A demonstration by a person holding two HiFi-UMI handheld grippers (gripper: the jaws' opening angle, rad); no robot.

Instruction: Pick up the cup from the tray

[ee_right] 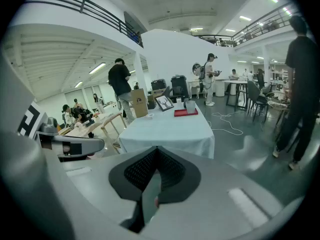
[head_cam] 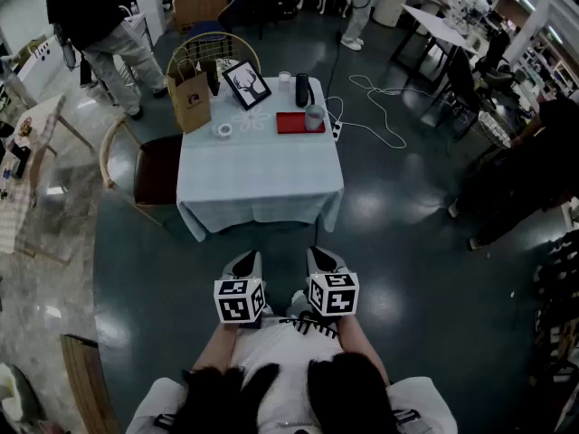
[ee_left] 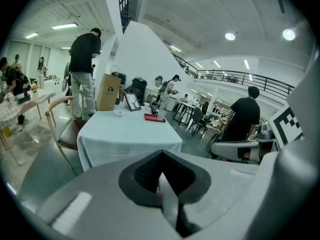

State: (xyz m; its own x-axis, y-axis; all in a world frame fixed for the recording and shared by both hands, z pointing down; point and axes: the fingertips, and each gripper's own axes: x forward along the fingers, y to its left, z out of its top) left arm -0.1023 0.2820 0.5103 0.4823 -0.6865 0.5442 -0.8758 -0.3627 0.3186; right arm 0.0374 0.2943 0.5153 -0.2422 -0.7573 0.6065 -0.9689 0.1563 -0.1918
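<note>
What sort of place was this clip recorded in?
Probably an open lab or workshop hall: a railed mezzanine runs overhead, work desks line the far side, and a cable trails over the polished floor.

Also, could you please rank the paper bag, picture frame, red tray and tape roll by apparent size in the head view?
1. paper bag
2. picture frame
3. red tray, close to the frame
4. tape roll
</note>
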